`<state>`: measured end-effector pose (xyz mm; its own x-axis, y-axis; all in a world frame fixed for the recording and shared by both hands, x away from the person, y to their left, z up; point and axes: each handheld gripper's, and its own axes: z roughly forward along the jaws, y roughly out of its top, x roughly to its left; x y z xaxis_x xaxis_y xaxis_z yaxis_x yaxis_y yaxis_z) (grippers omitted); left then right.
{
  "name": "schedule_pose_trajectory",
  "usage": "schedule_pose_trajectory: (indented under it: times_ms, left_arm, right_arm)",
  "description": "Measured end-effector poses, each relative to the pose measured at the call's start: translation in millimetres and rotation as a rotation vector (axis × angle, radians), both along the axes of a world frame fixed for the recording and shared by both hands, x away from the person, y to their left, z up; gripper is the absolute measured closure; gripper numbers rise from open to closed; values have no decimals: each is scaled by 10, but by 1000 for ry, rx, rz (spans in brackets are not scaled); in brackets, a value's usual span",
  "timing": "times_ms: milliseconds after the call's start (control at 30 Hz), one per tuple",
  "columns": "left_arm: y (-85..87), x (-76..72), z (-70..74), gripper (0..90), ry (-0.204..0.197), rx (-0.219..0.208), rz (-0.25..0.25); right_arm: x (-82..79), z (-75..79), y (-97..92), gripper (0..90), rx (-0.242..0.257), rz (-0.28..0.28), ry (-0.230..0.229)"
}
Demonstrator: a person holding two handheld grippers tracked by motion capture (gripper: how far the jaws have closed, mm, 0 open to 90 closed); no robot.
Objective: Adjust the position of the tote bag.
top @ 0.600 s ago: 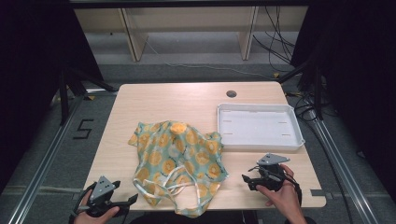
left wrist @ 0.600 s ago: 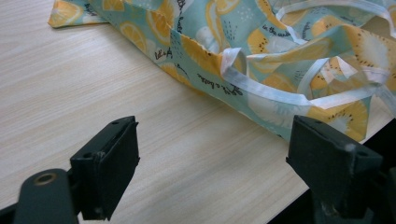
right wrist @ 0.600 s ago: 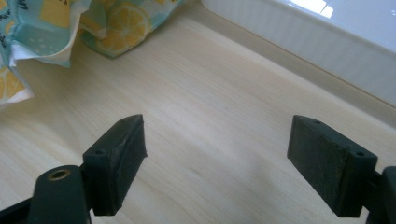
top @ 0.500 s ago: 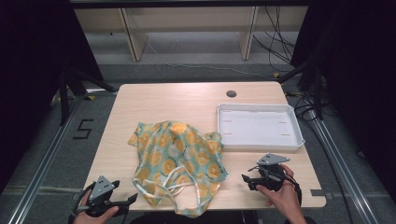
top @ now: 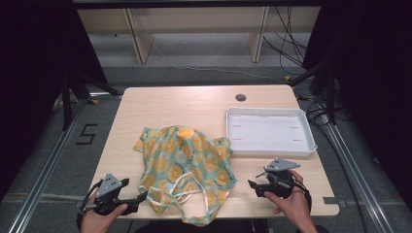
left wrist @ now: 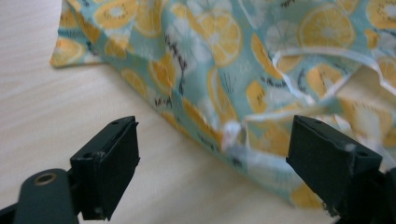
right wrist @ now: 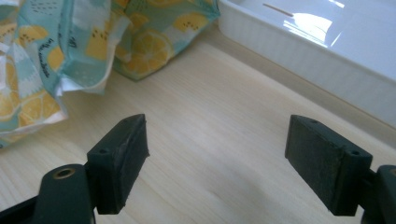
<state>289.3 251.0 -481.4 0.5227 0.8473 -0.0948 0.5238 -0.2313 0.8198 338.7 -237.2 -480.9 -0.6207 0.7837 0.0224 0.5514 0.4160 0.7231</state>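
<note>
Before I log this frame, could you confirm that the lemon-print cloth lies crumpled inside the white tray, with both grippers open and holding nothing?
Not quite: the lemon-print cloth lies crumpled on the wooden table, beside the white tray, which is empty, as the high view shows. The rest stands: the left gripper and the right gripper are both open and hold nothing.

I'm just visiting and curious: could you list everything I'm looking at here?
Cloth bag: one, teal with orange slices and white straps, crumpled at the table's near middle.
Tray: one, white, at the table's right side.
Table: one, light wood, with a dark round hole near its far edge.
Floor mark "5": one, black, left of the table.
Left claw: one, black, open, beside the bag's left edge.
Right claw: one, black, open, right of the bag.
</note>
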Motion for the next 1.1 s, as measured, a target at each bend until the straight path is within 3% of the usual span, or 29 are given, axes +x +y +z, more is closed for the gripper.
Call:
schedule_pose_trajectory:
  times_ms: [100, 133, 167, 200, 300, 333, 400, 433, 467, 533, 633, 667, 700, 733, 767, 800, 833, 900, 1033, 1100]
  left_arm:
    - [-42, 161, 24, 159, -12, 17, 15]
    - [-42, 161, 24, 159, -12, 17, 15]
    - [-60, 278, 13, 159, 5, 53, 5]
    - [-81, 323, 0, 159, 15, 56, 15]
    - [-93, 426, -31, 161, 43, 77, -7]
    - [-106, 508, -74, 165, 54, 80, -8]
    - [-123, 537, -88, 173, 61, 78, 1]
    - [-126, 586, -117, 196, 73, 46, 2]
    - [-104, 610, -112, 200, 82, 53, -21]
    - [-118, 634, -121, 255, 97, 19, -28]
    - [-144, 665, -143, 317, 107, 18, -60]
    - [-167, 676, -161, 367, 114, 9, -73]
    - [-228, 684, -196, 485, 116, 37, -90]
    - [-252, 679, -210, 536, 107, 60, -98]
    - [-252, 679, -210, 603, 107, 60, -98]
    - [-258, 654, -201, 668, 98, 115, -140]
    - [-270, 634, -202, 703, 95, 111, -147]
    - [-290, 591, -203, 788, 87, 102, -163]
    - [-332, 482, -201, 861, 82, 125, -205]
    - [-366, 435, -208, 871, 79, 97, -203]
  right_arm:
    - [-6, 33, 38, 226, 11, 8, 5]
    - [-4, 31, 46, 226, 15, 17, -16]
    - [-9, 51, 63, 226, 23, 16, -9]
    - [3, 53, 70, 226, 15, 39, -28]
    - [-9, 79, 103, 229, 24, 42, -22]
    - [-6, 104, 150, 233, 45, 59, -27]
    - [1, 106, 180, 236, 68, 67, -37]
    - [14, 124, 242, 237, 88, 89, -24]
    - [29, 125, 280, 236, 96, 109, -28]
    - [35, 140, 366, 247, 130, 124, -11]
    - [56, 147, 464, 287, 135, 146, -12]
    - [74, 146, 514, 348, 115, 174, -11]
    - [103, 136, 625, 449, 88, 224, -2]
    - [122, 126, 675, 536, 75, 237, 4]
    - [122, 126, 675, 536, 75, 237, 4]
    - [163, 109, 761, 644, -5, 243, -11]
    - [190, 81, 796, 709, -24, 245, -38]
    - [237, 64, 823, 806, -48, 252, -44]
    - [362, 84, 793, 879, -101, 255, -79]
    - [416, 116, 771, 883, -109, 246, -100]
